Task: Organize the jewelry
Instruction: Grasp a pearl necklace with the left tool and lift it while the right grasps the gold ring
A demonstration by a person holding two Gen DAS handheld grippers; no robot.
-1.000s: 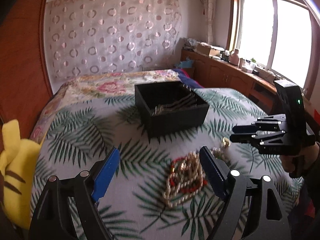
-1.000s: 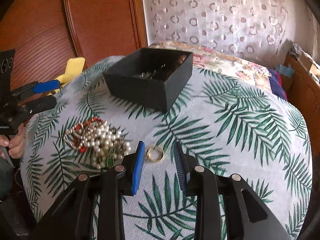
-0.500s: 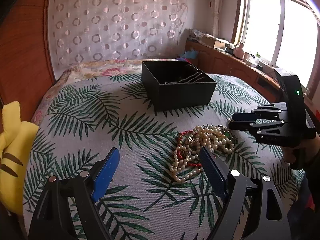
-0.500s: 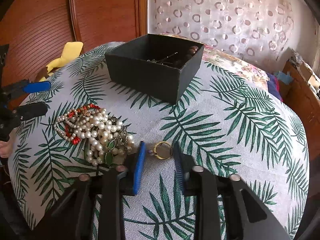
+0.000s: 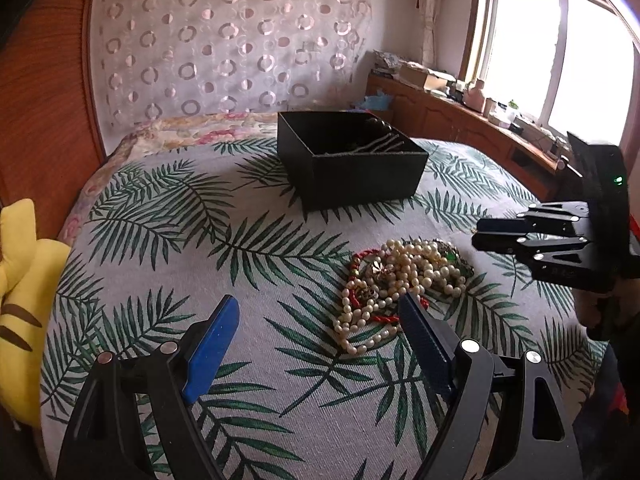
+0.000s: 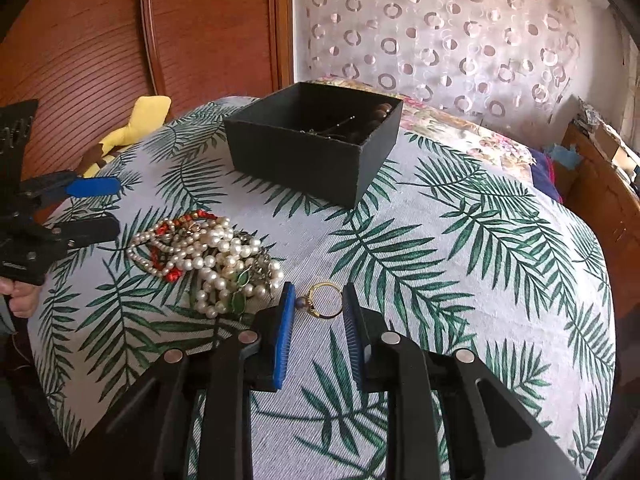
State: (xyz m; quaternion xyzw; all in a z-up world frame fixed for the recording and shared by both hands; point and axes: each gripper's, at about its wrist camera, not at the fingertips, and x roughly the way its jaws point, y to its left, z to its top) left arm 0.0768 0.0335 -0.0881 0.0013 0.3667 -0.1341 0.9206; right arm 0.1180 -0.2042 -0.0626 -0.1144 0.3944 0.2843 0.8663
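Two tools over bed [image 6: 500, 280]. Right tool [image 6: 318, 308] part-open w/ ring [image 6: 325, 300] lying btwn tips, not yet pinched; left tool [image 5: 316, 320] wide apart, empty, near bead pile [image 5: 400, 280]. Close slowly, level w/ ring, lift clear of pearls, then to box [image 6: 312, 140].

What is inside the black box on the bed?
Inside the black box I see thin chains and some dark round beads at the far corner. The near walls hide the bottom, so other pieces may lie there unseen.
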